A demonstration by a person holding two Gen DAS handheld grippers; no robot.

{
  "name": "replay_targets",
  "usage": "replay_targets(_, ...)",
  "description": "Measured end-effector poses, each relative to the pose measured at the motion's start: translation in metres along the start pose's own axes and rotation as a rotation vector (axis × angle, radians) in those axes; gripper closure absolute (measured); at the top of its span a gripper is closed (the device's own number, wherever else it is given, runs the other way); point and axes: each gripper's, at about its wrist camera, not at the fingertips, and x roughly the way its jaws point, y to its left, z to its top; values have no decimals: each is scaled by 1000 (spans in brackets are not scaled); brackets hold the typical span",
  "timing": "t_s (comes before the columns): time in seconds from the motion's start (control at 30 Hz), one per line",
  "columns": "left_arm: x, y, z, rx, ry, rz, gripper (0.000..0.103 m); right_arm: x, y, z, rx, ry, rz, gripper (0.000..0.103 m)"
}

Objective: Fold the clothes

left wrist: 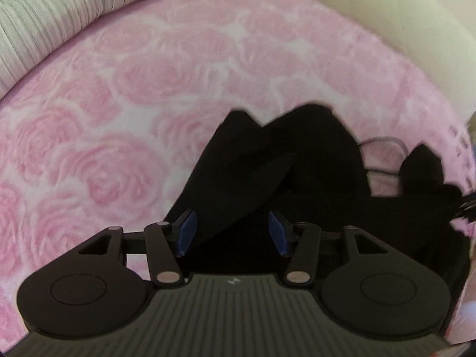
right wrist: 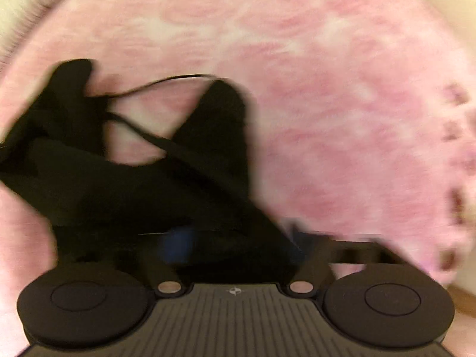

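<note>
A black garment (left wrist: 282, 160) lies crumpled on a pink rose-patterned blanket (left wrist: 119, 89). In the left wrist view, my left gripper (left wrist: 233, 232) is open, its blue pads (left wrist: 187, 232) standing apart on either side of a fold of the black cloth. In the right wrist view, the same garment (right wrist: 134, 178) spreads left, with a thin black strap (right wrist: 166, 81) looping over the blanket (right wrist: 327, 104). My right gripper (right wrist: 238, 244) is blurred by motion; black cloth lies across its blue pads (right wrist: 175, 244), which appear apart.
A cream ribbed cushion or headboard (left wrist: 38, 20) borders the blanket at the far left. A pale wall (left wrist: 401, 6) rises at the far right. A wooden floor strip (right wrist: 464, 297) shows at the right edge of the right wrist view.
</note>
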Motion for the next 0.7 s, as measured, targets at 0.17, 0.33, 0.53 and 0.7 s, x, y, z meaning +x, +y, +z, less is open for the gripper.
replay_targets(0.17,4,-3,-8,-4,46,40,55,-5,-16,12,19,32,43,14)
replay_targets(0.33,3,-8,-14,22,69,71,54,2,-8,11,-55,108,6,12)
replay_targets(0.53,-6,-17,-12,61,45,92,54,10,-2,3,-76,134,-15,11)
replay_targets(0.7,-4,-25,-8,124,41,117,53,14,-3,-2,-86,145,-21,10)
